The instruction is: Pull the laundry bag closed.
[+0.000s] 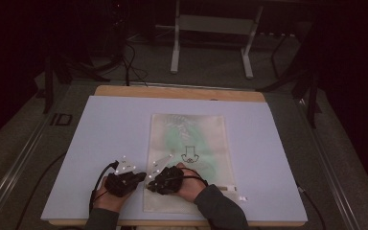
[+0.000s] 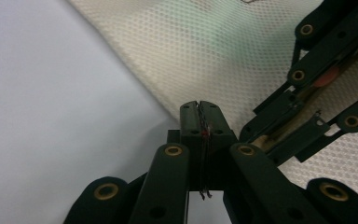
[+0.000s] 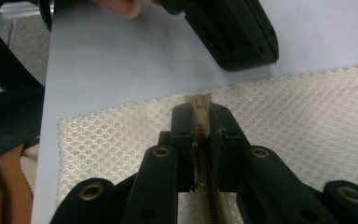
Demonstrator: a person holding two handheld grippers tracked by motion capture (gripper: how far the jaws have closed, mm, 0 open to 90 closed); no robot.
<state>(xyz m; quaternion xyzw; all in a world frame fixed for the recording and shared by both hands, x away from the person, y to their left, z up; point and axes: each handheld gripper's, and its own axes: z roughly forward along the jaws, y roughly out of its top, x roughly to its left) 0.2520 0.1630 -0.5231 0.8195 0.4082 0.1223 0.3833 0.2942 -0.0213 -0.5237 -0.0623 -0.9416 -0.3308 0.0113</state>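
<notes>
Both forearms enter from the near edge of the table, hands close together over the near left corner of the mesh pouch [image 1: 187, 158]. The left gripper [image 1: 141, 178] lies low, angled toward the pouch's left edge; in the left gripper view its jaws are pressed flat together with a thin dark strand pinched in the seam, at the pouch's edge; what that strand is cannot be told. The right gripper [image 1: 152, 184] sits just beside it, hand curled over the body, tips turned toward the left gripper. In the right gripper view its jaws are clamped on the beige zipper tape [image 3: 200, 140], the end of the tape poking out past the tips at the pouch's edge. Pouch: flat, rectangular, cream honeycomb mesh, pale green showing through, a small dark outline drawing near the middle. It lies lengthwise on the white board [image 1: 96, 139], slightly right of centre, near end reaching toward the board's near edge. Board rests on a wooden tabletop [image 1: 172, 91].
</notes>
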